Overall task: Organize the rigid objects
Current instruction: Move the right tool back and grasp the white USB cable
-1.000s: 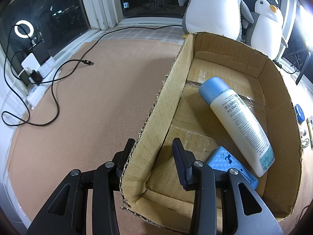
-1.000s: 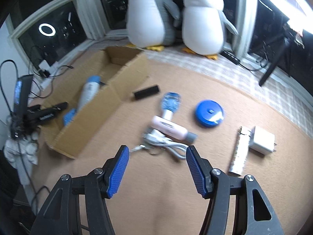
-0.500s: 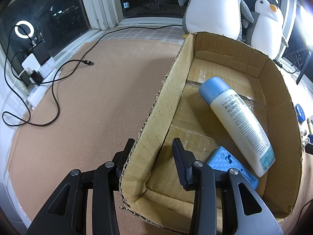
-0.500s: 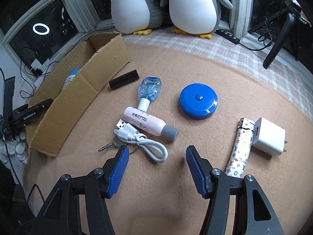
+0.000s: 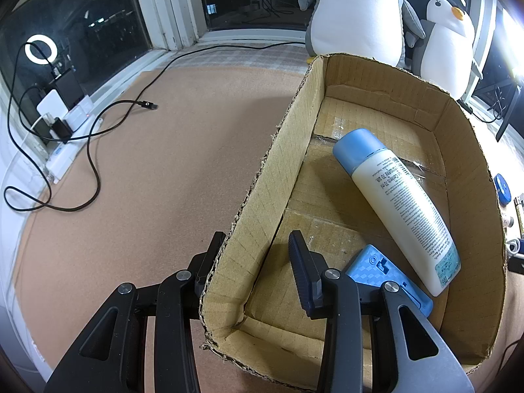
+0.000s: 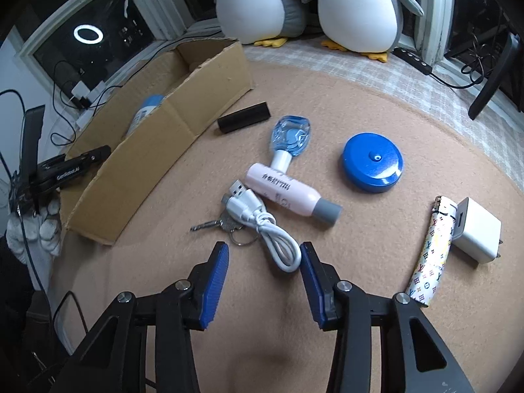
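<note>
- cardboard box (image 5: 471,170) already holds a white bottle (image 5: 402,203) and a blue case (image 5: 386,271).
- left out on the mat: white cable (image 6: 262,226), keys (image 6: 226,224), pink bottle (image 6: 288,193), blue round case (image 6: 373,167), black bar (image 6: 244,121), lighter (image 6: 432,252), charger (image 6: 475,232).
- left gripper (image 5: 255,255) is clamped on the box's near wall, angled downward.
- right gripper (image 6: 263,265) tilts down over the cable's loop, jaws just been closing but apart, nothing gripped.

Beside my cardboard box (image 6: 183,98) I count one cable (image 6: 262,226), one pink bottle (image 6: 288,193), one blue disc (image 6: 373,167), one lighter (image 6: 432,252) and one charger (image 6: 475,232). Inside it lie one bottle (image 5: 399,203) and one blue case (image 5: 376,268). Behind it stand two penguins (image 6: 357,6).
</note>
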`<state>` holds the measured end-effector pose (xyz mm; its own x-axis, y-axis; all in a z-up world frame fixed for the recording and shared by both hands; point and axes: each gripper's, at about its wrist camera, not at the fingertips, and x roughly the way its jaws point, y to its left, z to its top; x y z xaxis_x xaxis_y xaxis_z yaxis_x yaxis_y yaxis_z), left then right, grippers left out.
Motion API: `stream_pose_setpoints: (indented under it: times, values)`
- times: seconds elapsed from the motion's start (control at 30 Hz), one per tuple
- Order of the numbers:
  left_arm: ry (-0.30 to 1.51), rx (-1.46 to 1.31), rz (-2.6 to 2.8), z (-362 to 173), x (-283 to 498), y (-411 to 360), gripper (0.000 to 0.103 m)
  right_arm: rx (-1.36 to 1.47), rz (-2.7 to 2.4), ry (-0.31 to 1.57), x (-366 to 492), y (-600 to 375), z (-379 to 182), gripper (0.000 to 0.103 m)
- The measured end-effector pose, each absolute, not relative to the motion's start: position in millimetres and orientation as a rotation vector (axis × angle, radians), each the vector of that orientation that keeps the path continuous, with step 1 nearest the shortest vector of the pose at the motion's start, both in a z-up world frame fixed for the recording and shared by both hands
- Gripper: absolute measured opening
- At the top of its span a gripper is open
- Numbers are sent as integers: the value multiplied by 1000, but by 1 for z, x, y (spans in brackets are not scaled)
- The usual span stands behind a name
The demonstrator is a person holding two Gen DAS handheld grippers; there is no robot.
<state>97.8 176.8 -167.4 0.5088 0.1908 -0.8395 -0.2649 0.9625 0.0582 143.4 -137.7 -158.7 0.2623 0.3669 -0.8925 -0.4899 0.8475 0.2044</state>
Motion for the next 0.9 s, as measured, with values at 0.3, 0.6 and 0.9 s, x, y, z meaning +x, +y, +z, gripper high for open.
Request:
stream_pose_setpoints:
  times: [0.3, 0.6, 0.9]
  values:
    - [1001, -80, 276, -168, 98, 175, 38, -169, 548, 1149, 153, -131, -163, 31]
    - [1000, -81, 276, -168, 98, 175, 38, -259, 560, 1135, 154, -109, -167, 28]
    - [1000, -80, 276, -168, 98, 176, 38, -258, 558, 1135, 145, -113, -164, 14]
